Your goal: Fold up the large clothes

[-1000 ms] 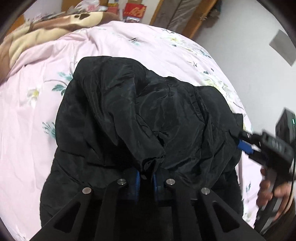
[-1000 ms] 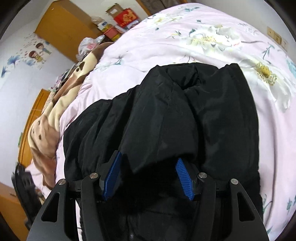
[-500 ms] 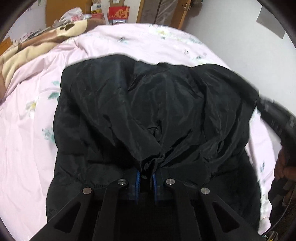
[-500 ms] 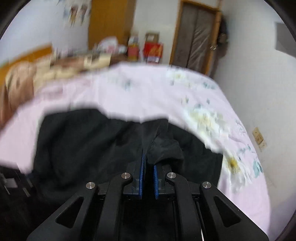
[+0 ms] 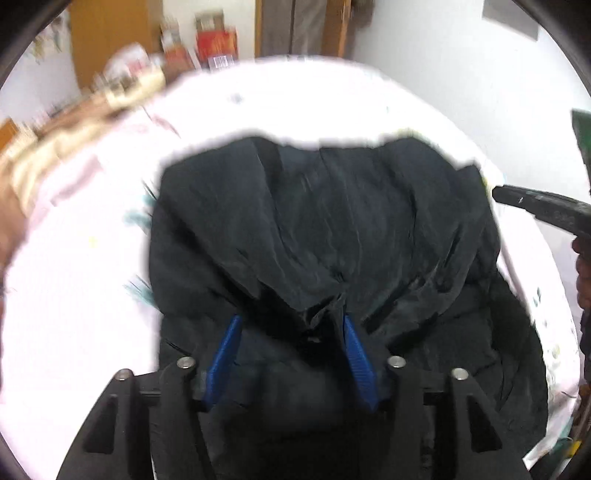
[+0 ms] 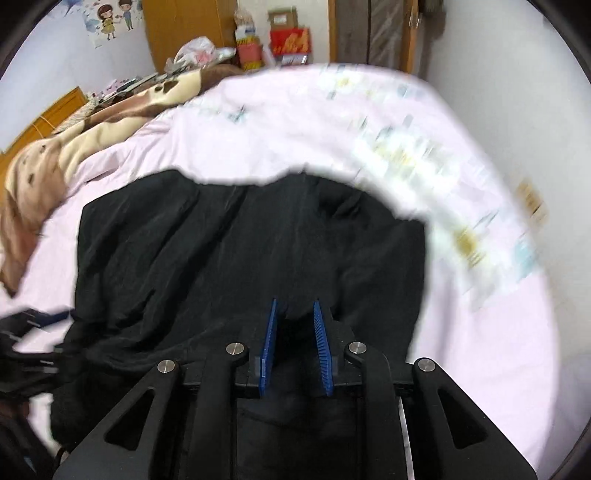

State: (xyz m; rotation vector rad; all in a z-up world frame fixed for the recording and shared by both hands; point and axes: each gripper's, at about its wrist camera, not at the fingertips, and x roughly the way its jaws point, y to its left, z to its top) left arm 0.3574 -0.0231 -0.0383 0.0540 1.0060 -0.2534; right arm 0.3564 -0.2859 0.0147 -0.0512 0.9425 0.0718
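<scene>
The left gripper (image 5: 290, 325) has its two blue pads spread wide apart. A bunched bit of the black jacket (image 5: 332, 229) pokes up between them, close to the right pad, but nothing is pinched.

The right gripper (image 6: 294, 314) has its blue pads a little way apart, with a narrow gap. A fold of the jacket (image 6: 240, 251) sits right at the tips. The picture does not make clear whether the pads squeeze it or just sit by it.

The jacket is big and dark. It lies in a rumpled heap on the bed (image 6: 295, 122), spread out in front of both grippers. Part of it hangs toward the near edge, under the black gripper frames.

The bed has a pale pink cover with small flowers on it. A brown and cream blanket (image 6: 74, 136) lies along the far left side of the bed.

Past the bed are red boxes (image 6: 290, 40), a wooden cupboard (image 6: 184, 29) and a door (image 6: 384, 29).
</scene>
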